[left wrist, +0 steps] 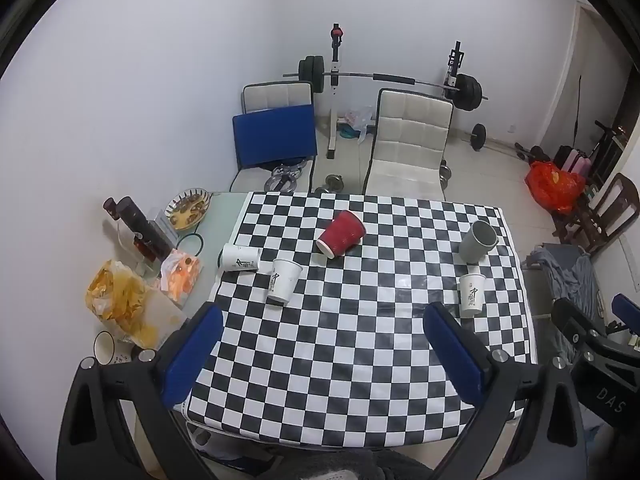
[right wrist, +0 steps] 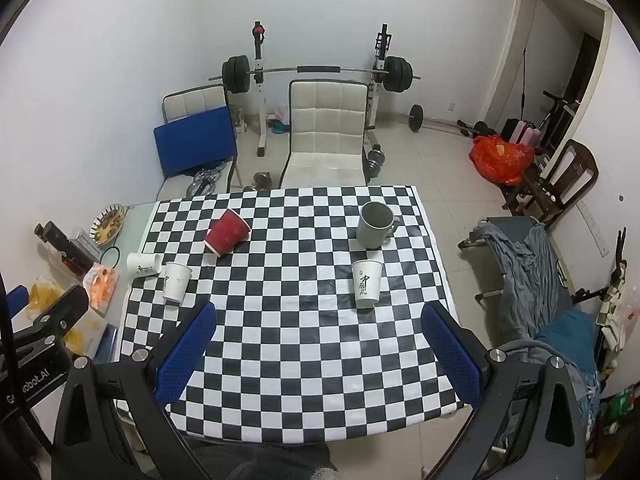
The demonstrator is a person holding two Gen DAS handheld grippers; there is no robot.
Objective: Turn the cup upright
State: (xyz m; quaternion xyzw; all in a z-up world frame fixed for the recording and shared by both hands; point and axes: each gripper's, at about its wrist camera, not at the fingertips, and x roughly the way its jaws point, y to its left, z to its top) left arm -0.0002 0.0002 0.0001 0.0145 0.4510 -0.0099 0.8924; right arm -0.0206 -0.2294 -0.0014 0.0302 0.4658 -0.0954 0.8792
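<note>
A red paper cup point(left wrist: 341, 233) point(right wrist: 227, 231) lies on its side on the checkered tablecloth point(left wrist: 340, 344), toward the far left. A white paper cup point(left wrist: 240, 258) point(right wrist: 144, 265) lies on its side at the cloth's left edge. Beside it a white paper cup point(left wrist: 283, 280) point(right wrist: 175, 281) stands upright. Another white paper cup point(left wrist: 471, 294) point(right wrist: 366, 283) and a grey mug point(left wrist: 477, 241) point(right wrist: 375, 224) stand upright at the right. My left gripper point(left wrist: 324, 344) and right gripper point(right wrist: 320, 340) are open and empty, above the table's near side.
Left of the cloth are dark bottles point(left wrist: 140, 228), a patterned bowl point(left wrist: 188, 209), snack bags point(left wrist: 120, 300) and a small bowl point(left wrist: 105, 346). Two white chairs point(left wrist: 408, 144) stand behind the table, with a barbell rack point(left wrist: 384, 78) at the wall. A cot with grey cloth point(right wrist: 532, 272) is at right.
</note>
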